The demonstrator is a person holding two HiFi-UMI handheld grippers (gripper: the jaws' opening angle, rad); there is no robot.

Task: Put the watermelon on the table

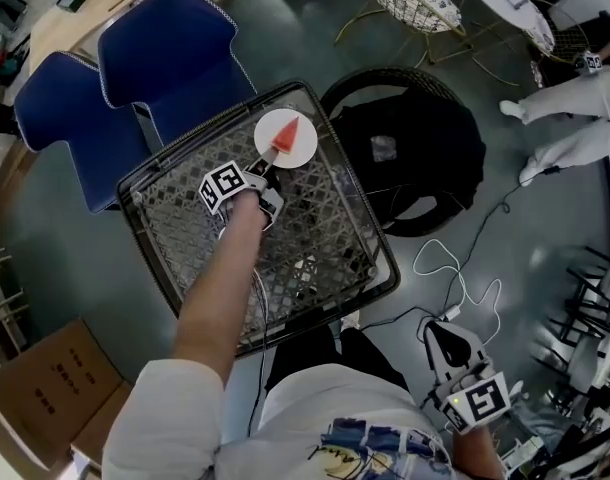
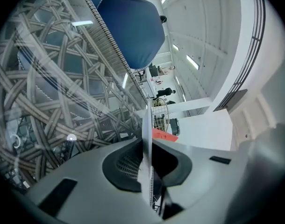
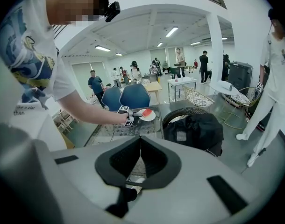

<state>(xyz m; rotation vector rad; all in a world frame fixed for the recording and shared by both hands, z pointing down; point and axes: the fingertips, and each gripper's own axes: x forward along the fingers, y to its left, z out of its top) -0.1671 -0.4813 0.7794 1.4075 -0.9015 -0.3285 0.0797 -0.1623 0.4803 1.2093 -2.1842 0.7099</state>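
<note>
Watermelon slice [image 1: 288,131]: a red wedge lying on a white plate [image 1: 303,150], at the far corner of the glass-topped woven table [image 1: 380,268], close to the edge by the blue chairs [image 1: 175,58].

Left gripper [image 1: 269,165]: clamped on the plate's near rim. In the left gripper view the thin rim runs edge-on between the pads. I cannot tell whether the plate's base is touching the glass yet.

Right gripper [image 1: 445,340]: hangs low at my side, jaws together, nothing in them.

Step in hand, my judgement: the set-down.
- Hold the plate level so the wedge does not slide.
- Lower until the whole base sits flat.
- Place it a little inward from the table edge.
- Only then open the jaws, and back straight out without dragging the rim.
</note>
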